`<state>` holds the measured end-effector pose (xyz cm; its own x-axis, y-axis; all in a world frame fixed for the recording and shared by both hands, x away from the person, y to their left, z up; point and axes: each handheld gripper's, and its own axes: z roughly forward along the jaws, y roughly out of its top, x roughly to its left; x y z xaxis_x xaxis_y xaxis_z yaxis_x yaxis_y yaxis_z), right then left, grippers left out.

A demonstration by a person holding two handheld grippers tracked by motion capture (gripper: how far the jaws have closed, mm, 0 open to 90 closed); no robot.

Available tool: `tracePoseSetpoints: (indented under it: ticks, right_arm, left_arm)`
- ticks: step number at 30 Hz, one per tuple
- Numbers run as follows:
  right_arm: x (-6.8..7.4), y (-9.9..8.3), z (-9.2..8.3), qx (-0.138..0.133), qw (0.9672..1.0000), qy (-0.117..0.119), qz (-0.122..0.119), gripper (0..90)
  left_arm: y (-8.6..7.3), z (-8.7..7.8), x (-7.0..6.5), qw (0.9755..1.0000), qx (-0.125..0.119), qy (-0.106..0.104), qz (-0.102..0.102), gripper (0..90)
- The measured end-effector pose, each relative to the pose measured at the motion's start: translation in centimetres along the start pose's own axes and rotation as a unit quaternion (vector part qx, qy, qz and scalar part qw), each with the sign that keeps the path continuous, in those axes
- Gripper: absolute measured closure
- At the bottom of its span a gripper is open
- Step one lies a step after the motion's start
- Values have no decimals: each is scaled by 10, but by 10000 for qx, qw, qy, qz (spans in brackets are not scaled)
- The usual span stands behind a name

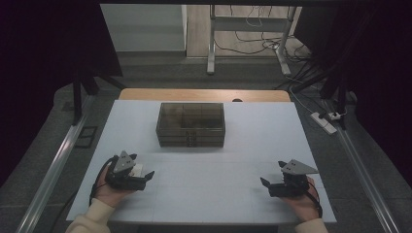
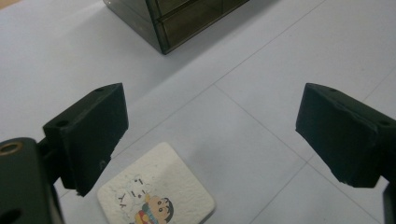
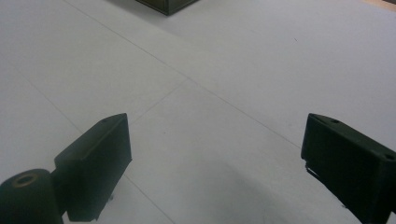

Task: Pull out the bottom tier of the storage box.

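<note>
On the left near part of the white table (image 1: pixel 204 145), the left gripper (image 1: pixel 145 175) rests in the person's hand, and its jaws are spread wide with nothing between them. In the left gripper view, a small white coaster (image 2: pixel 156 189) with a cartoon picture lies flat on the table just in front of this gripper (image 2: pixel 212 140), closer to its left jaw than to its right one. In the high view the coaster (image 1: pixel 137 169) shows as a small pale piece just beside the gripper body.

In the middle, toward the far side of the table, stands a dark see-through drawer box (image 1: pixel 190 124). It is well apart from both grippers. Its drawers look closed, but the picture is too dark to be sure.

On the right near part, the right gripper (image 1: pixel 265 183) is held low above the table, and its jaws are also wide apart and hold nothing. In the right gripper view, bare table lies between the jaws (image 3: pixel 215 154).

I judge that the work is at its very start: the coaster is not yet picked up. The next move probably belongs to the left gripper. It needs to go forward and down so that the thin coaster comes between the jaws, then close on its edges. Because the coaster is flat and thin, the jaws must come very low, almost touching the table, or they can slip over it.
</note>
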<state>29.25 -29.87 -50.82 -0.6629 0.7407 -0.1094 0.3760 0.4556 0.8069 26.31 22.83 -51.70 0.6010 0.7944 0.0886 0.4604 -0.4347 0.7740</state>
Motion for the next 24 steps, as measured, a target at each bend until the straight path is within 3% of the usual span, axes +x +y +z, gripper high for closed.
tracePoseSetpoints:
  ticks: [12,24]
  right_arm:
    - [0,-1,1,42,10000,13,-10,83]
    - [0,-1,2,69,10000,13,-33,83]
  left_arm:
    - [0,1,-4,9992,-3,157,355,92]
    - [2,4,-13,9954,69,418,854,96]
